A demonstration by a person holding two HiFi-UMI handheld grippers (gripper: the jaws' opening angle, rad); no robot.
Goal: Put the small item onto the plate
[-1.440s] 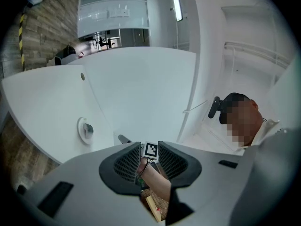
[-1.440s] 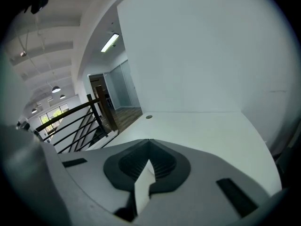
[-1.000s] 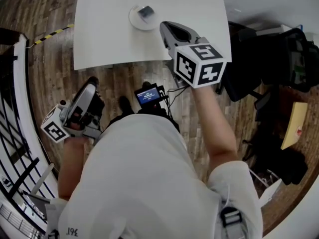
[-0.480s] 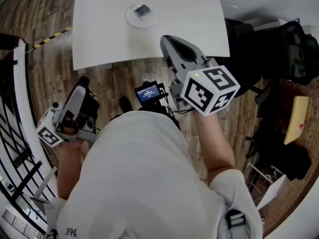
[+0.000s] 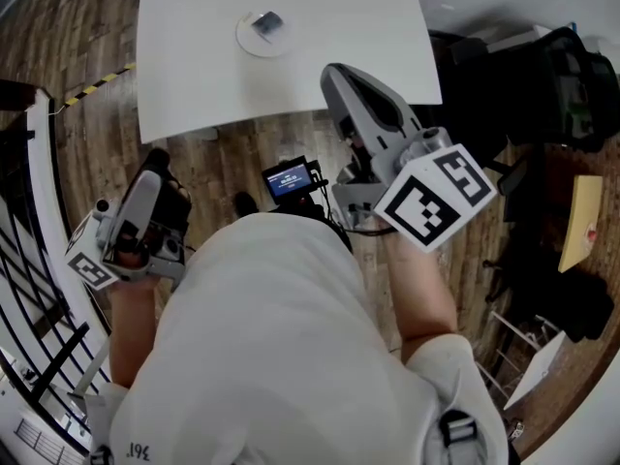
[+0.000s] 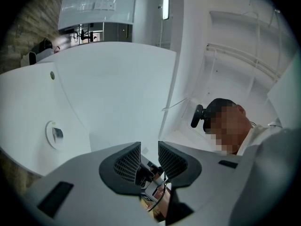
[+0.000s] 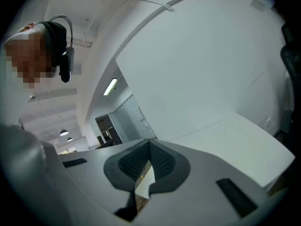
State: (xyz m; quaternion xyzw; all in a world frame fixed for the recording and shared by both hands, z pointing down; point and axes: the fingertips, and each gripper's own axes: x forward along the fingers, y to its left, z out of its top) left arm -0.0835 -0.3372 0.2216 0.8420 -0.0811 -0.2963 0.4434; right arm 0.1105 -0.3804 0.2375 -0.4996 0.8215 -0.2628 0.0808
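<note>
Lifting away from the table (image 5: 339, 17), right gripper (image 5: 334, 74) closed and empty, left gripper (image 5: 155, 160) narrowly parted, empty; small item (image 5: 267, 23) rests on plate (image 5: 246, 40), so the task looks done.

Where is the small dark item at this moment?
In the head view the small item lies on the plate, on the table's left half, beyond and left of the right gripper.

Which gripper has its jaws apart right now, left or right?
The left gripper: its jaws stand apart with nothing gripped between them. The right gripper has its jaws closed together, empty.
</note>
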